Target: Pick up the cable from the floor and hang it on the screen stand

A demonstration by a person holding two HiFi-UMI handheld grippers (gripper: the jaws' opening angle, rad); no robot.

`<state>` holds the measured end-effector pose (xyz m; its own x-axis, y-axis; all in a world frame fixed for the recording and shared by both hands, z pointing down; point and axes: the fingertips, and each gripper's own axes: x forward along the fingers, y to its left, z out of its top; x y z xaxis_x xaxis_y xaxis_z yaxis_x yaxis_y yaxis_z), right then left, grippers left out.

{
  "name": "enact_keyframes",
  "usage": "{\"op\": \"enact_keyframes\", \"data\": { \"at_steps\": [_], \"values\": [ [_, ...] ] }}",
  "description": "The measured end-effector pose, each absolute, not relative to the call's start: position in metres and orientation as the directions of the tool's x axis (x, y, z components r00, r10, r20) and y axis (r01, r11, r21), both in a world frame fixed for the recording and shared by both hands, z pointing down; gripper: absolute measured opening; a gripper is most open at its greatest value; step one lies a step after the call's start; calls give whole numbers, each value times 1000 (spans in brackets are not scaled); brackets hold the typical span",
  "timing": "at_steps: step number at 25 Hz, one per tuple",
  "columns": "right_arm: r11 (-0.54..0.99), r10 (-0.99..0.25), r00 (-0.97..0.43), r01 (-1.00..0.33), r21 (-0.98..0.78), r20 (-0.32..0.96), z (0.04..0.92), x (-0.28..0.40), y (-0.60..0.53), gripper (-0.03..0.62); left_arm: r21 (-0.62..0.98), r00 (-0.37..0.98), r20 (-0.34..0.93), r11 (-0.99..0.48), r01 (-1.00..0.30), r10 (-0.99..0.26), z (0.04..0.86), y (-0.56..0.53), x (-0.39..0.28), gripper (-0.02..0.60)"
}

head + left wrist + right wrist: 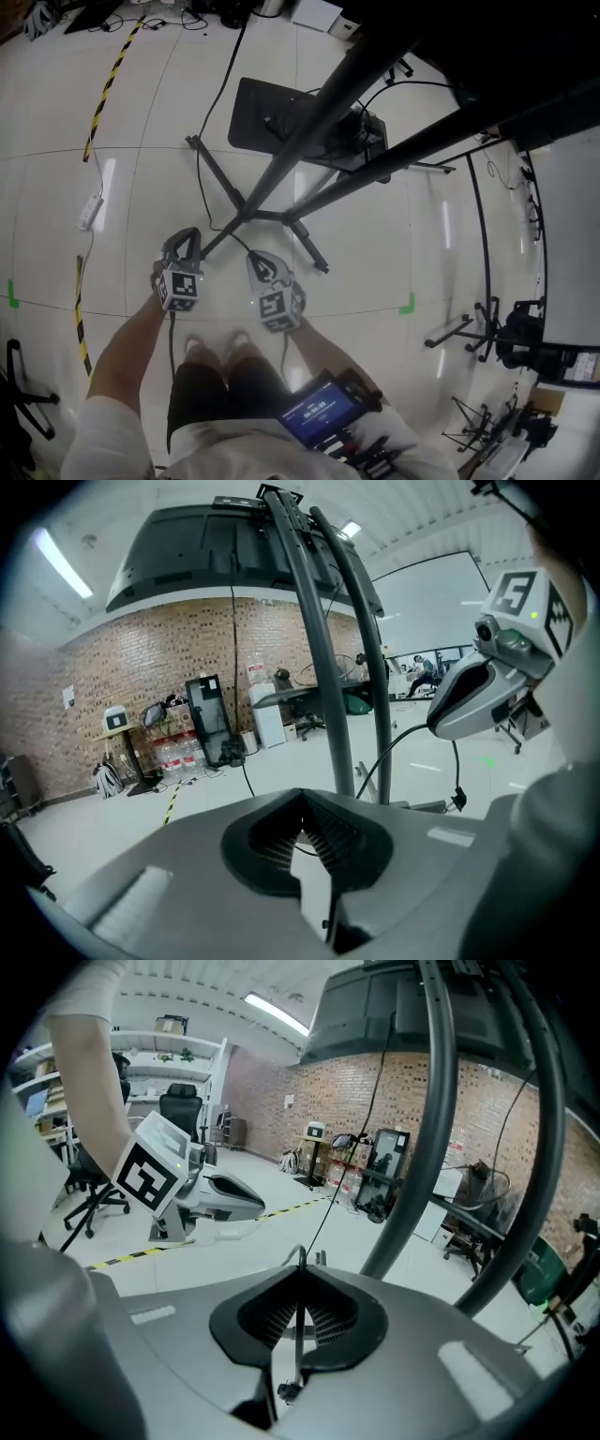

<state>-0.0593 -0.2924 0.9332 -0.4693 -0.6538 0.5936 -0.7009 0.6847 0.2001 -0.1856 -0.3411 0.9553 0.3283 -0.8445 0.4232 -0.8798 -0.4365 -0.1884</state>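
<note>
The black cable (201, 178) trails across the white floor past the legs of the screen stand (281, 169) and rises to both grippers. My right gripper (261, 262) is shut on it. In the right gripper view the cable (298, 1354) runs straight up between the pads, loops over the tips of my right gripper (300, 1302), and its short end dangles below. My left gripper (187, 239) hangs beside it with its jaws shut. A thin strand shows just past the tips of my left gripper (302, 827). The stand's poles (323, 667) rise close ahead.
A black base plate (262, 112) lies behind the stand legs. Yellow-black tape (112, 75) and a white power strip (89, 211) lie on the floor at left. Folded tripods (469, 328) stand at right. The person's legs and a handheld screen (319, 412) are below.
</note>
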Motion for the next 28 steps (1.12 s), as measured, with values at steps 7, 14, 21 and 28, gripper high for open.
{"op": "enact_keyframes", "data": {
  "at_steps": [7, 14, 21, 28],
  "values": [
    [690, -668, -496, -691, 213, 555, 806, -70, -288, 35, -170, 306, 411, -402, -900, -859, 834, -330, -195, 3],
    [640, -736, -483, -724, 257, 474, 677, -67, -309, 35, -168, 295, 357, -372, -913, -886, 716, -336, -195, 3],
    [576, -809, -463, -748, 329, 363, 540, -56, -324, 35, -195, 334, 246, -385, -902, -910, 599, -347, -175, 3],
    [509, -861, -457, -778, 369, 224, 434, -44, -320, 35, -217, 354, 134, -376, -901, -926, 512, -342, -157, 3]
  ]
}}
